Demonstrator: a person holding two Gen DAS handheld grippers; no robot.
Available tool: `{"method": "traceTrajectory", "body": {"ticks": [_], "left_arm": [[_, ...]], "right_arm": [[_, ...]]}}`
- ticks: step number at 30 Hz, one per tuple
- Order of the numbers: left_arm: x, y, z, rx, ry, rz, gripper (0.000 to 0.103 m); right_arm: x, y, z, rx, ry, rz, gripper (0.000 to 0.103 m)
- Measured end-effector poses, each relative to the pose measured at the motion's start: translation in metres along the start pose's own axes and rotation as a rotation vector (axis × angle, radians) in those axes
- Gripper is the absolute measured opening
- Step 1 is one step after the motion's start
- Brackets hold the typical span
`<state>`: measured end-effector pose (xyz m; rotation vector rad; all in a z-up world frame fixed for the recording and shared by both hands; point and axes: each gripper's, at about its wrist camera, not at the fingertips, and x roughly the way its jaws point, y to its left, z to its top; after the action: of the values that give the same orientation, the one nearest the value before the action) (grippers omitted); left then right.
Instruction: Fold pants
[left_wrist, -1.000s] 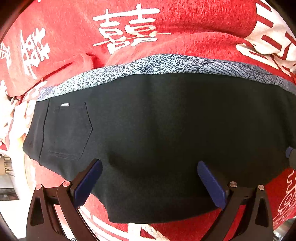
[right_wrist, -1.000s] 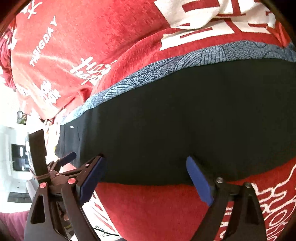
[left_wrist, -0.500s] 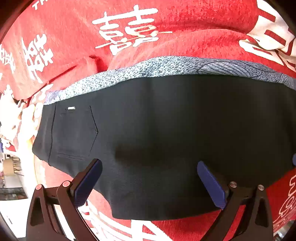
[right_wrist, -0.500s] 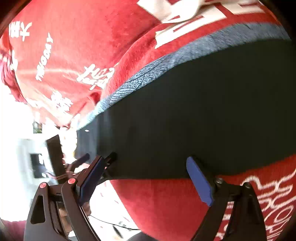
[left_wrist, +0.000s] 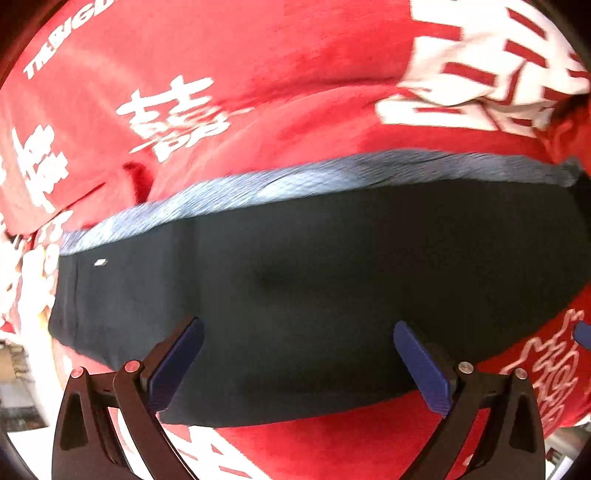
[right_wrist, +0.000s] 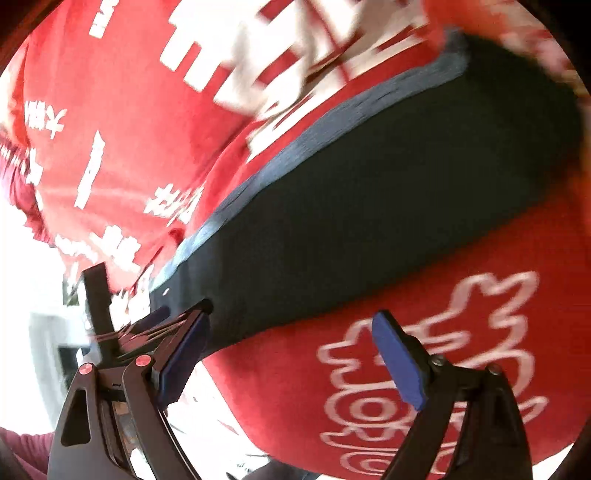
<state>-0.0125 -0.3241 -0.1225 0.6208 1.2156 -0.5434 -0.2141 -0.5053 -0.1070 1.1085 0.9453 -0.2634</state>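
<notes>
While both views swing and blur against a second ago, the folded black fabric pants with a grey-blue patterned strip along the far edge (left_wrist: 325, 295) slide toward upper right in the right wrist view (right_wrist: 369, 206), so both tongs seem to be shifting sideways, probably lining up the next fold. Left gripper (left_wrist: 295, 362) and right gripper (right_wrist: 291, 354) stand wide open, holding nothing, pants lying flat on the red printed plush blanket (left_wrist: 258, 92). Near hem runs across lower frame; free blanket lower right.
</notes>
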Motion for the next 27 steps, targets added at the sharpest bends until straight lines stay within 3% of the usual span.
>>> {"method": "traceTrajectory", "body": {"ticks": [1, 2, 4, 8, 13, 15, 16, 17, 19, 24, 27], "left_arm": [[-0.001, -0.008, 0.003, 0.008, -0.009, -0.014, 0.103], [-0.001, -0.017, 0.006, 0.017, -0.013, -0.028, 0.103], [0.0, -0.035, 0.012, 0.026, -0.017, -0.062, 0.103], [0.001, -0.061, 0.02, 0.028, -0.051, -0.117, 0.103], [0.027, -0.077, 0.02, 0.037, -0.014, -0.106, 0.103], [0.033, -0.073, 0.018, 0.007, -0.015, -0.14, 0.103], [0.034, -0.071, 0.018, -0.002, -0.014, -0.153, 0.103], [0.034, -0.07, 0.018, 0.002, -0.012, -0.155, 0.103], [0.031, -0.07, 0.02, 0.015, -0.004, -0.142, 0.103], [0.028, -0.075, 0.024, 0.029, -0.012, -0.104, 0.103], [0.036, -0.074, 0.022, 0.016, 0.005, -0.119, 0.103]], "right_arm": [[-0.01, -0.008, 0.002, 0.011, -0.038, -0.027, 0.082], [-0.016, -0.014, 0.004, 0.02, -0.058, -0.049, 0.068], [-0.026, -0.03, 0.008, 0.055, -0.088, -0.107, 0.053], [-0.038, -0.055, 0.015, 0.121, -0.143, -0.22, 0.052], [-0.037, -0.069, 0.02, 0.169, -0.192, -0.282, 0.052], [-0.032, -0.076, 0.027, 0.193, -0.199, -0.292, 0.052], [-0.03, -0.08, 0.031, 0.204, -0.201, -0.29, 0.042], [-0.028, -0.083, 0.036, 0.211, -0.207, -0.284, 0.023], [-0.029, -0.083, 0.042, 0.216, -0.216, -0.295, 0.013], [-0.04, -0.062, 0.051, 0.107, -0.248, -0.3, 0.011], [-0.029, -0.071, 0.051, 0.106, -0.183, -0.344, 0.012]]}}
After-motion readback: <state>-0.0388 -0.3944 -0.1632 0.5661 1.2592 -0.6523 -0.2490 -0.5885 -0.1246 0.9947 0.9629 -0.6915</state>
